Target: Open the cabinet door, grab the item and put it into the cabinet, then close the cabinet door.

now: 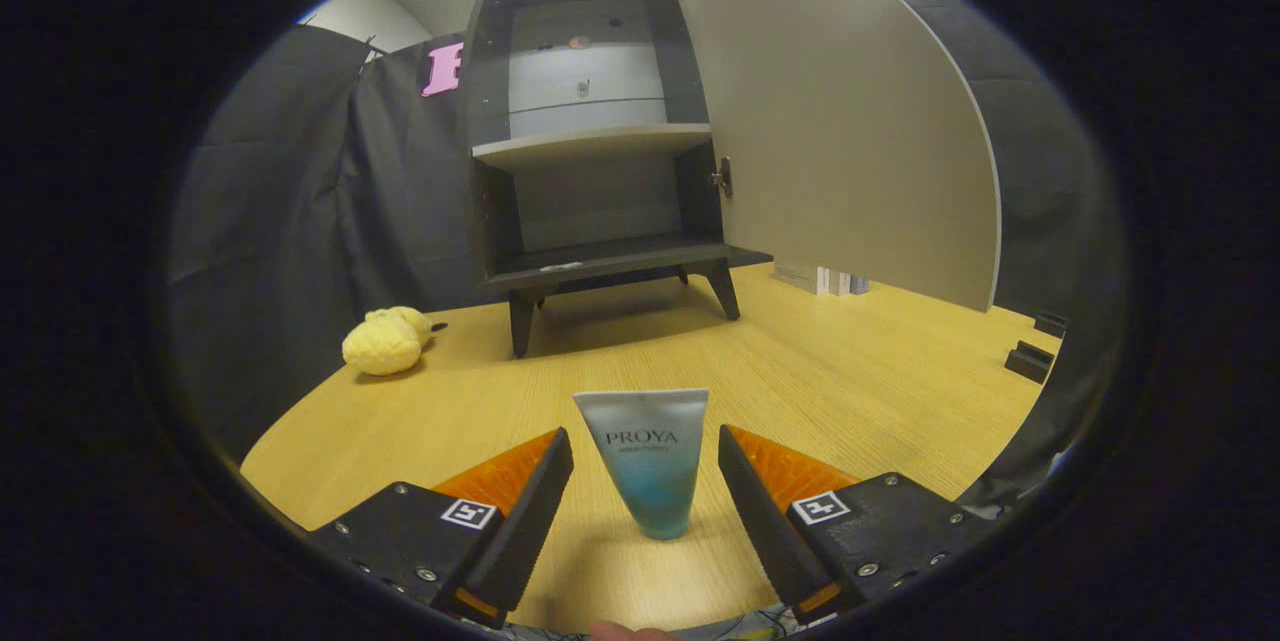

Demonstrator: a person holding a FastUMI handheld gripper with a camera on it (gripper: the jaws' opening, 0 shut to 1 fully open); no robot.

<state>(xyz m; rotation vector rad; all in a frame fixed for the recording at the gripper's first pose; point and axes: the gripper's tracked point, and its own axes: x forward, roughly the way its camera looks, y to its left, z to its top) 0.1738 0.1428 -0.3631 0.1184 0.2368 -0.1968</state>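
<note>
A wooden table is holding everything up. A small dark cabinet is standing on its legs at the far side, with its door swung wide open, and a soft yellow toy is lying off to the left of it, while some little dark blocks are sitting far off to the right. A tube is resting on the table between the two fingers of the gripper, which are spread apart and not touching it.
</note>
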